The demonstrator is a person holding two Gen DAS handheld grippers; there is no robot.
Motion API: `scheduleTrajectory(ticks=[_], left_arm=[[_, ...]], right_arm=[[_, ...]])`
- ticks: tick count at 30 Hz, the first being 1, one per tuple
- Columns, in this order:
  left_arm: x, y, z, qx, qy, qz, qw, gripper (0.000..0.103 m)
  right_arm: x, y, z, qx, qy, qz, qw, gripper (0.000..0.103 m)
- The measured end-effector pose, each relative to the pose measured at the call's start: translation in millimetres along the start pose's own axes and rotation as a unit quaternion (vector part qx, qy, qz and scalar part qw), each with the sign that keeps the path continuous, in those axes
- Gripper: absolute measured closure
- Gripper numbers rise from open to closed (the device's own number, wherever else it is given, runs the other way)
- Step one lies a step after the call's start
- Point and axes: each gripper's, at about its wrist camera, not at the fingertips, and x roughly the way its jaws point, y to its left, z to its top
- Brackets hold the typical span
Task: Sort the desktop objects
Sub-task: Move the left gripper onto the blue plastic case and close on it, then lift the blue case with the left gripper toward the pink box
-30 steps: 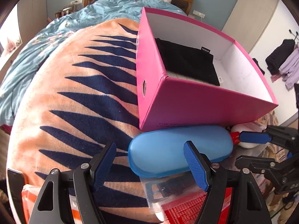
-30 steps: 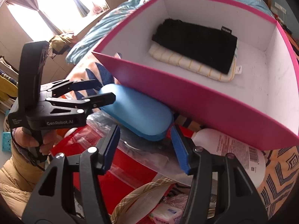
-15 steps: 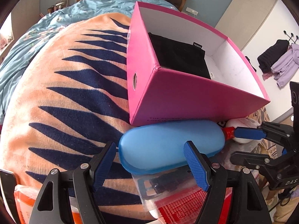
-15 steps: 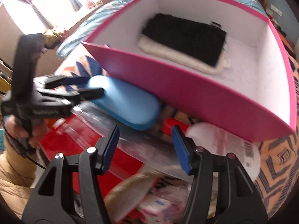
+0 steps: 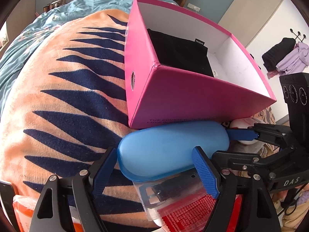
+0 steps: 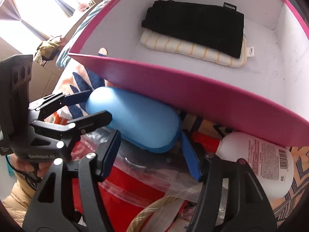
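With both my grippers' jaws just widened around the blue case (image 5: pixel 171 148), next I close and lift it into the pink box (image 5: pixel 193 98).

A white-on-black tag reading "TECSUN" sits at the two o'clock corner of the black pouch (image 6: pixel 195 27) in the pink box (image 6: pixel 193 94). "DAS" is printed on the right gripper (image 5: pixel 234 147). The left gripper (image 6: pixel 89 106) bears "GenRobot.AI", blurred. The white bottle (image 6: pixel 266 158) carries a barcode; its print is illegible.
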Motion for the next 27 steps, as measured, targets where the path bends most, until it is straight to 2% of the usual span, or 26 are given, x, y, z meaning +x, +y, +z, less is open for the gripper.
scheduleTrajectory(ticks=[9, 27], left_arm=[[1, -1, 1, -0.002, 0.001, -0.002, 1.0000, 0.022], [-23, -12, -8, -0.003, -0.040, 0.012, 0.9991, 0.023]], right_arm=[[0, 1, -3, 0.001, -0.011, 0.002, 1.000, 0.034], [-29, 9, -24, -0.034, -0.062, -0.004, 0.997, 0.034]])
